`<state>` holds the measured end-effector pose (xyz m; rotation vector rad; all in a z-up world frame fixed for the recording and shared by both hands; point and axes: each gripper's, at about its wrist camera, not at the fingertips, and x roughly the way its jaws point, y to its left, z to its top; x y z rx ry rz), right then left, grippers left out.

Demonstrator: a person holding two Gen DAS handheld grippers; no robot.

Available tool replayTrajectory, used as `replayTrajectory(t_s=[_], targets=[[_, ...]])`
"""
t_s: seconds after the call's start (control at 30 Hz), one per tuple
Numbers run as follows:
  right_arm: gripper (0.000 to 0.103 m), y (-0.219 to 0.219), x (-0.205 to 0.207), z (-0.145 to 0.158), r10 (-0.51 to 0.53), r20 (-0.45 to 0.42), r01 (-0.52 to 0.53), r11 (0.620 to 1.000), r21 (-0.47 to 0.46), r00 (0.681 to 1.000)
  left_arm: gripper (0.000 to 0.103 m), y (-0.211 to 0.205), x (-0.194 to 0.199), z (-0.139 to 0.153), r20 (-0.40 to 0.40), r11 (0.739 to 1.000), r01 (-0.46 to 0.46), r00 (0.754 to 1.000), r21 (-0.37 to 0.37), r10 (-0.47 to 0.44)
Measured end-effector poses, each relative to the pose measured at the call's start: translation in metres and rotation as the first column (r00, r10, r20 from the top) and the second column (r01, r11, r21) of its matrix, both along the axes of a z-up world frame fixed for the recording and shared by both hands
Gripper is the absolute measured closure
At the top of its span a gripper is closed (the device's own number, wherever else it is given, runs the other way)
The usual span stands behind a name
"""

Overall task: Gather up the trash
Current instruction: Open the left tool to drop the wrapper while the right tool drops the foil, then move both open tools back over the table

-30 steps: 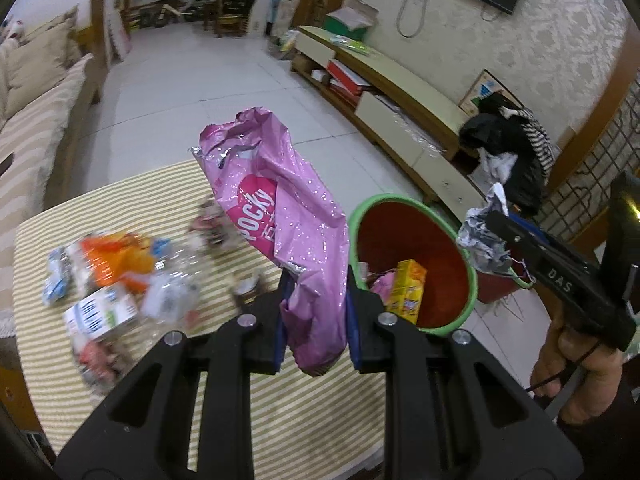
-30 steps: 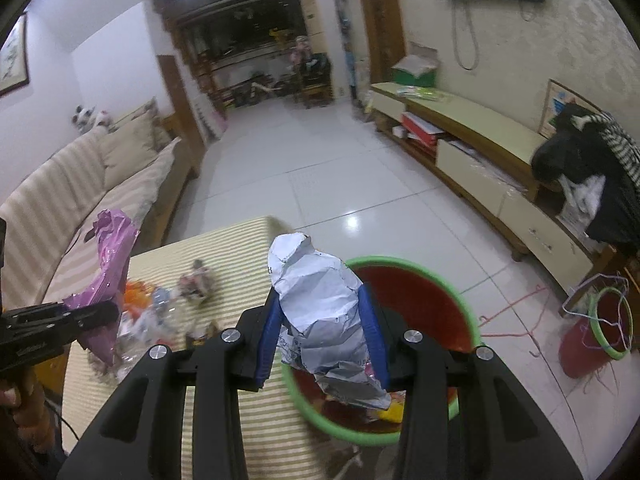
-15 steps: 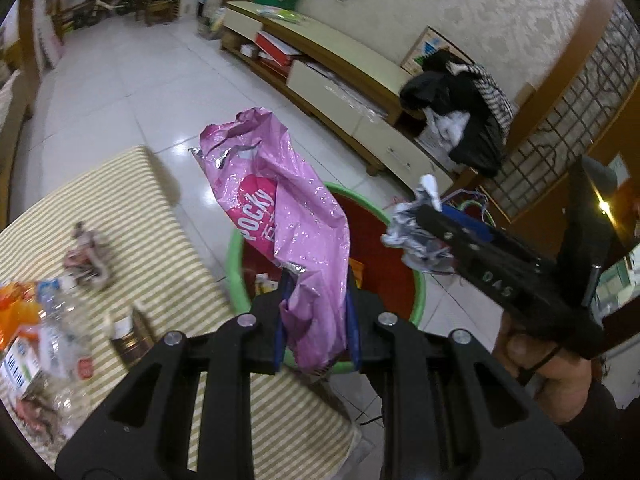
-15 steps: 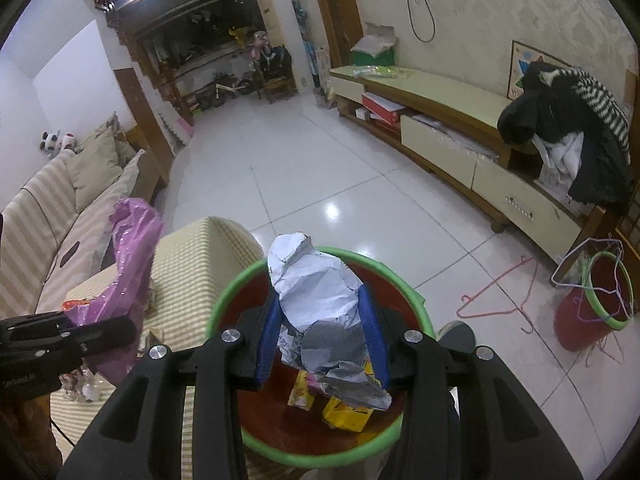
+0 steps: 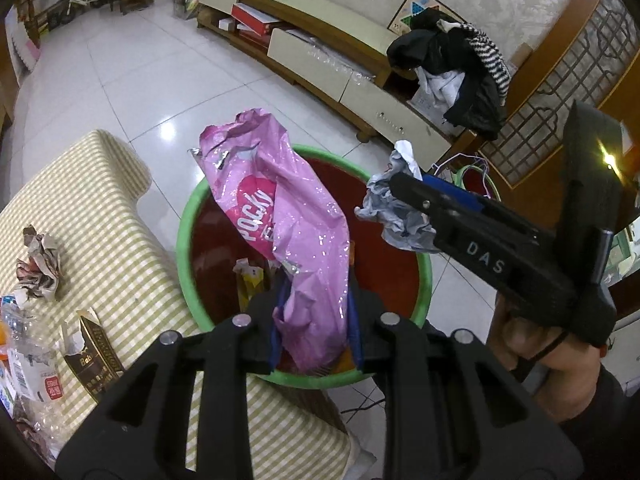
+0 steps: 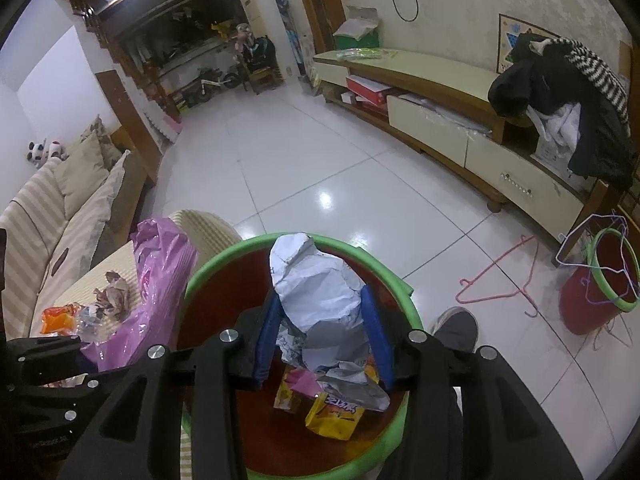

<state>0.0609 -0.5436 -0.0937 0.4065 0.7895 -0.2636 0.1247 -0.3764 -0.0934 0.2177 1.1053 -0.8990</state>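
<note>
left gripper [image 5: 314,320] clamped on pink bag [image 5: 280,232], held over bin [image 5: 184,216] for drop | right gripper [image 6: 322,340] clamped on paper wad [image 6: 320,300], above bin too | more trash [image 5: 38,264] on table [image 5: 100,200]

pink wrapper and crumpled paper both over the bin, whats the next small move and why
Probably open both jaws and let go. The pink wrapper in the left gripper and the crumpled paper in the right gripper both hang above the bin, so they should drop inside.
</note>
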Motion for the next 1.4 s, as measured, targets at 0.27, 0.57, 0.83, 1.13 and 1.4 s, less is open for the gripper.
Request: replayTrajectory(t_s=[0.27,0.57,0.83,1.13,1.4], targets=[[0.033,0.001,-0.002,0.002,-0.007,0.015,0.007,1.000,-0.005,1.000,0.029,-0.001,0.001,0.001,0.010,1.000,-0.017,1.000,0.001,0.017],[0.007,0.004,-0.009,0.016,-0.046,0.028,0.046,0.998,-0.032,0.999,0.005,0.022,0.001,0.009,0.054,0.995,-0.089,0.995,0.032,0.088],[0.007,0.043,-0.011,0.038,-0.004,0.042,0.006,0.999,-0.035,0.999,0.005,0.085,0.002,0.027,0.069,0.979,-0.202,0.977,0.016,0.201],[0.007,0.141,0.003,0.059,0.177,0.044,-0.174,0.983,-0.064,0.983,0.005,0.199,-0.007,0.053,0.074,0.922,-0.387,0.919,-0.032,0.388],[0.007,0.216,0.013,0.065,0.300,0.019,-0.296,0.949,-0.112,0.954,0.005,0.303,-0.018,0.063,0.078,0.835,-0.548,0.831,-0.058,0.551]])
